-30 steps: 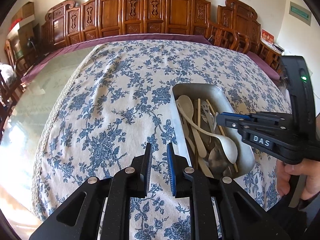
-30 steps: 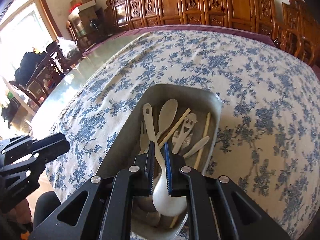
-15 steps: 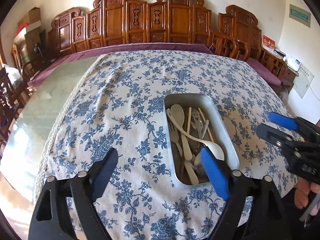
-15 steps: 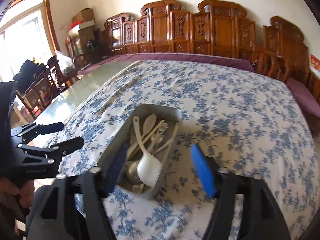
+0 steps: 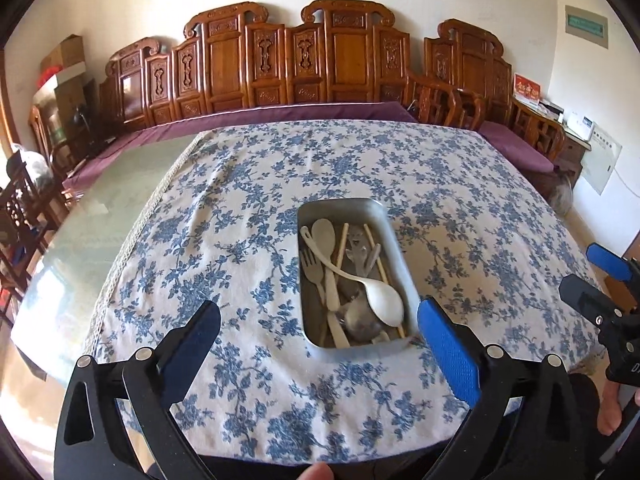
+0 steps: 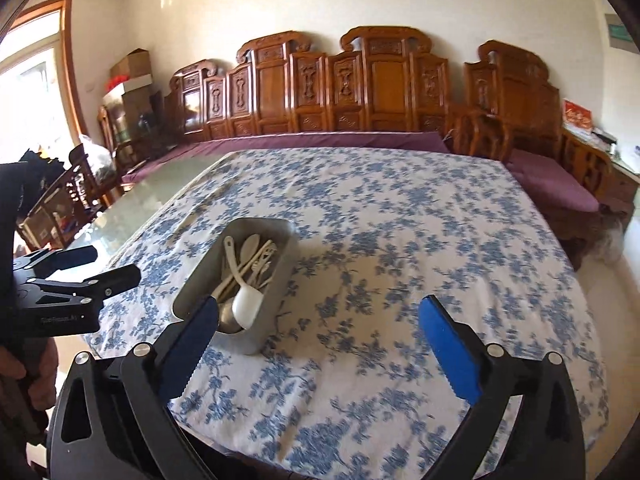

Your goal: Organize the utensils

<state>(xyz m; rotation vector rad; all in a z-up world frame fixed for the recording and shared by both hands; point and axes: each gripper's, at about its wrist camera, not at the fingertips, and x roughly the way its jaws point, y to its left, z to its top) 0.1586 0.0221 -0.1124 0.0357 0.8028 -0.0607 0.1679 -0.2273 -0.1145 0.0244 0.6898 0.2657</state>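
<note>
From my left claw (image 5: 318, 336) I look down on the metal tray (image 5: 394, 240) sitting on the blue-flowered cloth of the counter (image 5: 224, 240), ahead of the fingers and clear of them; its jaws are opening, already spread wide, and nothing is between them. My right claw (image 6: 318, 330) is likewise opening wide and empty, with the tray just past its left finger, whose tip covers the tray's near corner. Inside the tray the utensils lie in a tangle: a white ladle-shaped spoon (image 5: 382, 298) rests on top with its bowl toward me, a pale wooden spoon (image 5: 324, 236) and a pale fork (image 5: 314, 272) lie at the left side, and chopsticks (image 5: 376, 252) run lengthwise. The metal pieces underneath are too overlapped for me to sort out. In the left view only the front of the right claw shows at the frame's right edge, with part of a hand (image 5: 610, 408) below it. In the right view, motion blur softens the cloth pattern.
</note>
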